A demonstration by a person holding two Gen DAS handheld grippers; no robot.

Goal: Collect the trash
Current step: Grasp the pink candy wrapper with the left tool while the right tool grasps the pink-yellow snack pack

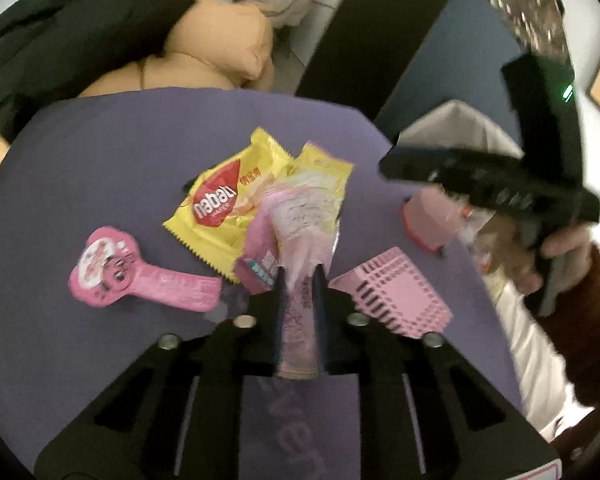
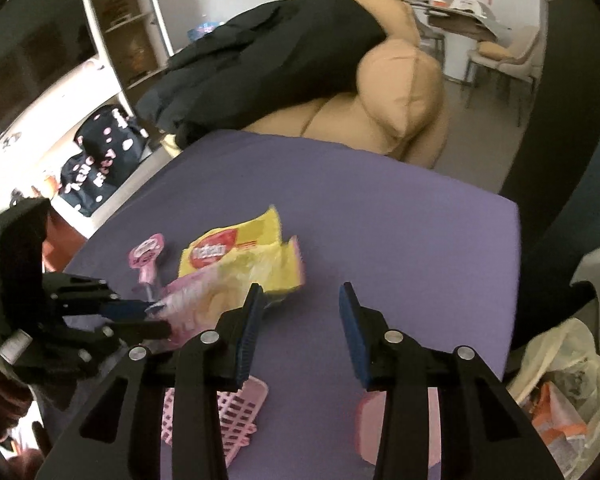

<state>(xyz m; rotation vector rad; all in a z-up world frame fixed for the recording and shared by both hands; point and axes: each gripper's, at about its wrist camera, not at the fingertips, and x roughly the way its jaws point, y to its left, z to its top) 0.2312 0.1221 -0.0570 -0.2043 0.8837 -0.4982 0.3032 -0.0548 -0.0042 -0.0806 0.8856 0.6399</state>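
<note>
We see our left gripper [image 1: 299,280] clamped on a pale pink wrapper [image 1: 296,236] that runs up toward twelve o'clock. Under its far end lies a yellow Nabati wafer packet [image 1: 224,200] on the purple table [image 1: 100,184]. At nine o'clock lies a pink paddle-shaped package [image 1: 136,276]; at three o'clock, just beside the fingers, a pink slotted tray [image 1: 396,296]. Toward two o'clock our right gripper's black body [image 1: 500,184] hangs above a pink cup [image 1: 428,220] at the table's edge; its fingers are not shown.

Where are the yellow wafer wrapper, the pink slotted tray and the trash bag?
yellow wafer wrapper [image 1: 220,208], left wrist view, red logo.
pink slotted tray [image 1: 396,292], left wrist view, slotted top.
trash bag [image 2: 560,392], right wrist view, translucent side.
</note>
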